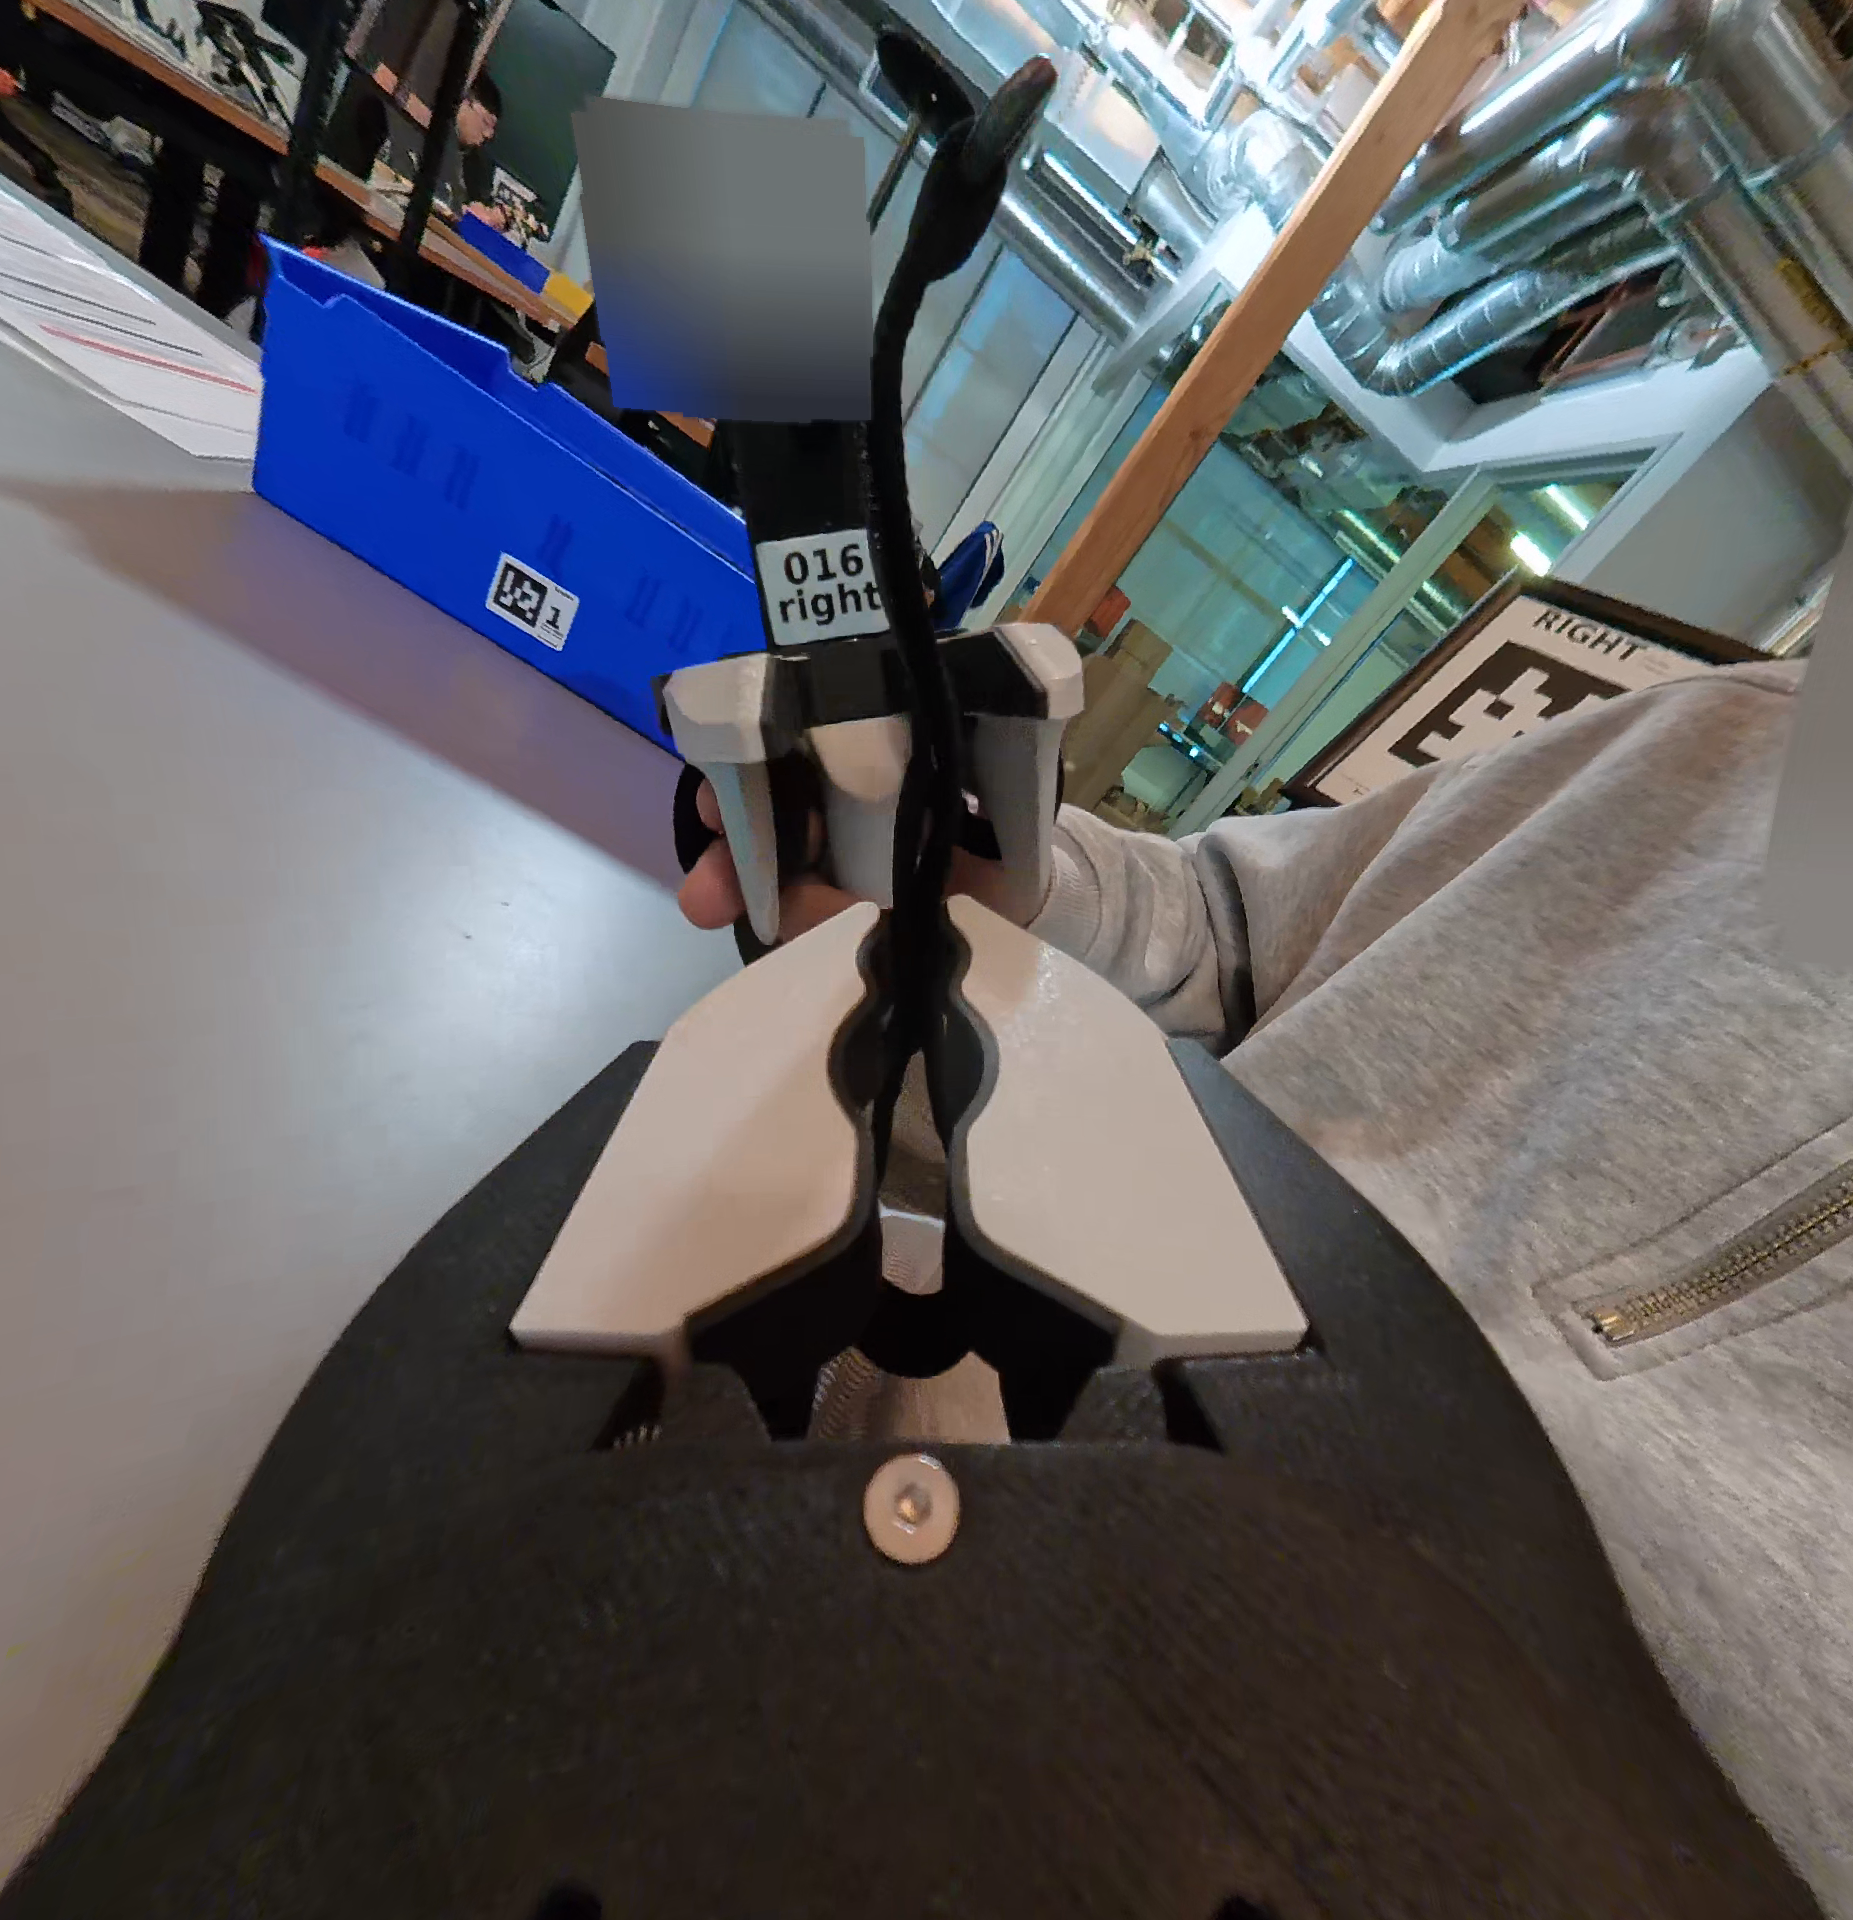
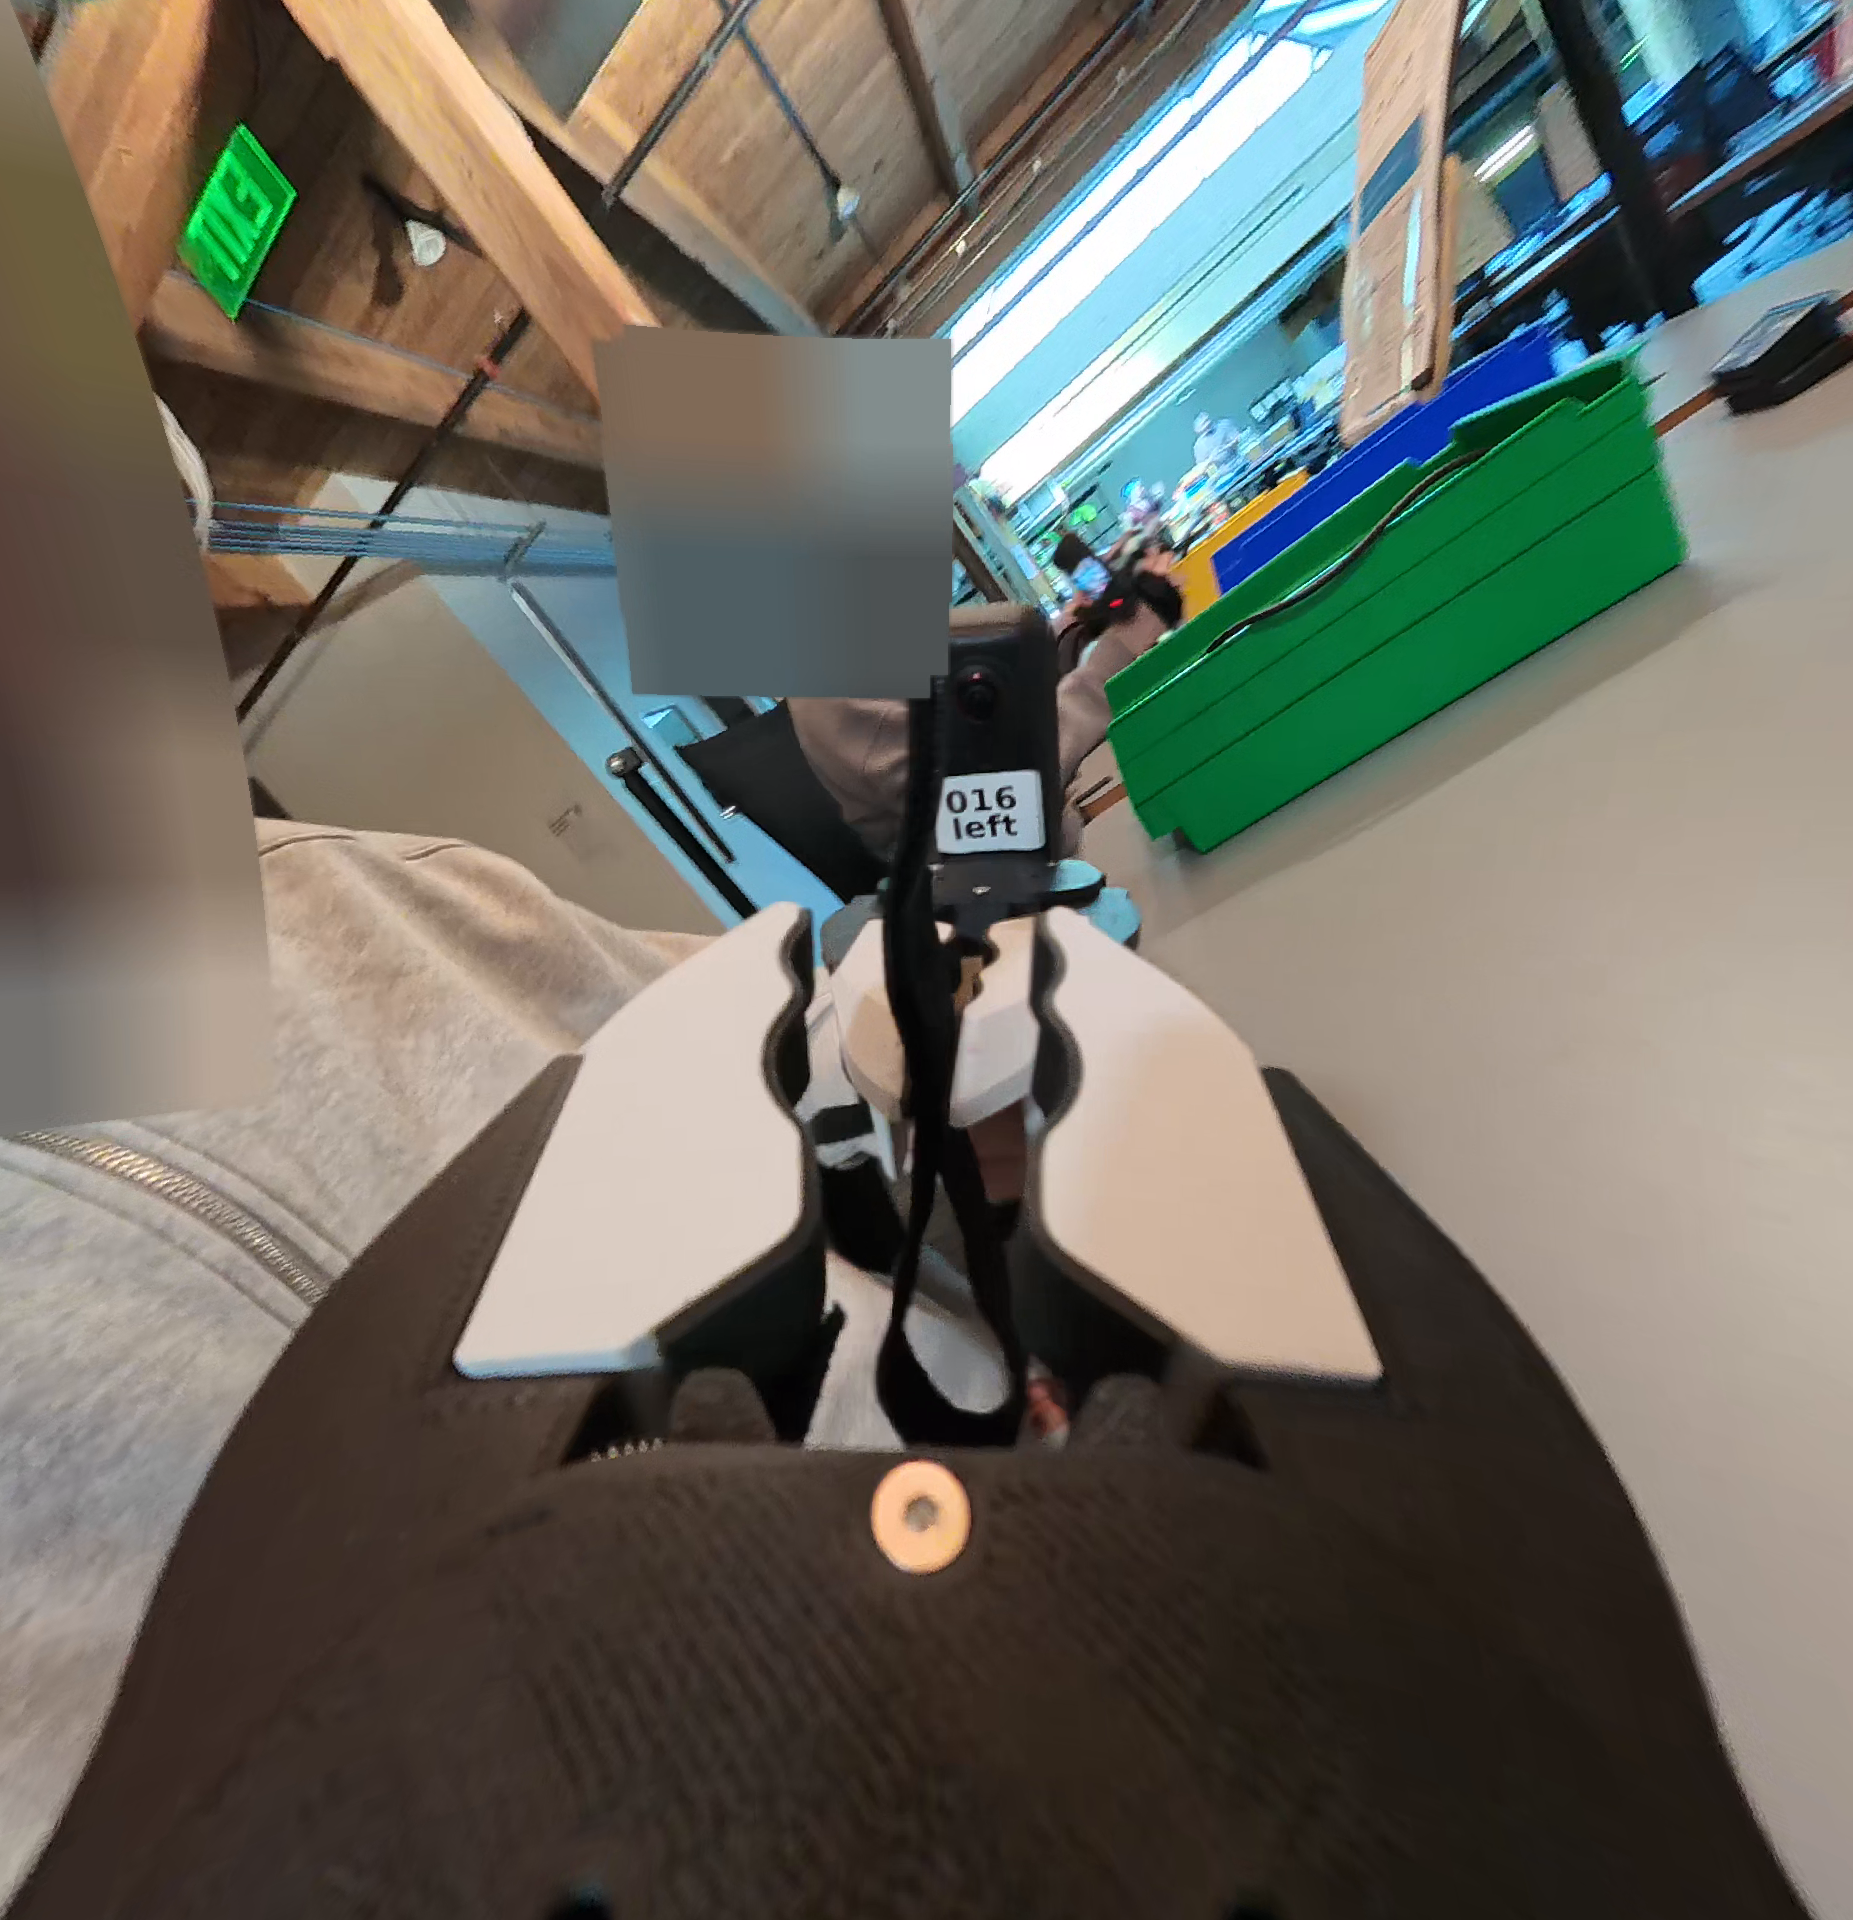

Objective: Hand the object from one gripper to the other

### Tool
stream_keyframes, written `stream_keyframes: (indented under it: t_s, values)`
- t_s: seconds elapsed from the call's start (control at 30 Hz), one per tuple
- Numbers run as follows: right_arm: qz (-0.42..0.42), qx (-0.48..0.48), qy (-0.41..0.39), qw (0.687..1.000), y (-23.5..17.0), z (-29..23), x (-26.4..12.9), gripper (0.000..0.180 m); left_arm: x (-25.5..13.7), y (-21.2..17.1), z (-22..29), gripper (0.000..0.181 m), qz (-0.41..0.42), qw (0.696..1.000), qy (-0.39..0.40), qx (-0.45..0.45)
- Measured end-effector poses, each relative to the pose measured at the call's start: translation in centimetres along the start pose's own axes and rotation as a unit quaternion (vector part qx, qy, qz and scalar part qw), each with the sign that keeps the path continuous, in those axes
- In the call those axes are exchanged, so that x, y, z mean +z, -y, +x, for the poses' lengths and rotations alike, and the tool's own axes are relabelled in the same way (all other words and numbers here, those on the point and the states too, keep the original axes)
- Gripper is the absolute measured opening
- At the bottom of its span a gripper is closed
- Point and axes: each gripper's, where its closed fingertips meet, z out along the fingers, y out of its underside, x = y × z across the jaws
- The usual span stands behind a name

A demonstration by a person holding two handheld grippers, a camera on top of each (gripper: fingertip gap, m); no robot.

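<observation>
A black cable (image 1: 896,436), several thin cords bundled together, rises to dark plugs at its top end. My left gripper (image 1: 911,935) is shut on the cable, which is pinched between its white fingers (image 1: 724,1122). My right gripper (image 1: 880,831) faces it just beyond, open, with the cable running between its fingers. In the right wrist view my right gripper (image 2: 922,966) stands open, its jaws wide apart. The cable (image 2: 927,1174) hangs in the gap without touching either finger and ends in a loop near the palm. The left gripper (image 2: 927,1049) holds it there.
A blue bin (image 1: 434,468) stands on the grey table (image 1: 226,935) to the left. A green bin (image 2: 1421,623) stands on the table (image 2: 1524,1143) with a blue one behind it. A person's grey zipped sweatshirt (image 1: 1524,1091) fills the near side. A framed marker board (image 1: 1504,696) leans behind. Only a small space, under 4 cm, lies between the two pairs of fingers.
</observation>
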Motion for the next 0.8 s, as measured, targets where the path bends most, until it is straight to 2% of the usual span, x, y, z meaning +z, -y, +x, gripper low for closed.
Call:
stream_keyframes:
  t_s: [0.1,0.2,0.33,0.43,0.63,0.8]
  values:
    - [0.005,-0.048,-0.032,0.998,0.5,0.5,-0.5,0.051,-0.3,0.3,-0.5,0.006,0.013,0.999,-0.001,-0.033]
    - [0.000,-0.140,-0.070,0.988,1.0,0.5,-1.1,0.061,-0.6,0.4,-1.1,0.005,0.021,0.998,-0.002,-0.065]
    - [-0.021,-0.298,-0.110,0.948,1.4,-0.3,-1.3,0.068,-0.6,-0.1,-1.6,0.005,0.010,0.995,-0.002,-0.100]
    - [-0.042,-0.377,-0.127,0.916,1.1,-0.7,-1.1,0.070,-0.3,-0.8,-1.3,0.005,-0.007,0.993,-0.014,-0.118]
    - [-0.078,-0.407,-0.100,0.905,-0.2,-1.1,-0.9,0.078,0.0,-1.3,-0.7,0.006,-0.021,0.987,-0.044,-0.153]
    - [-0.131,-0.454,-0.109,0.874,-1.8,-0.4,-0.6,0.086,0.1,-1.7,-0.6,0.006,-0.030,0.982,-0.054,-0.176]
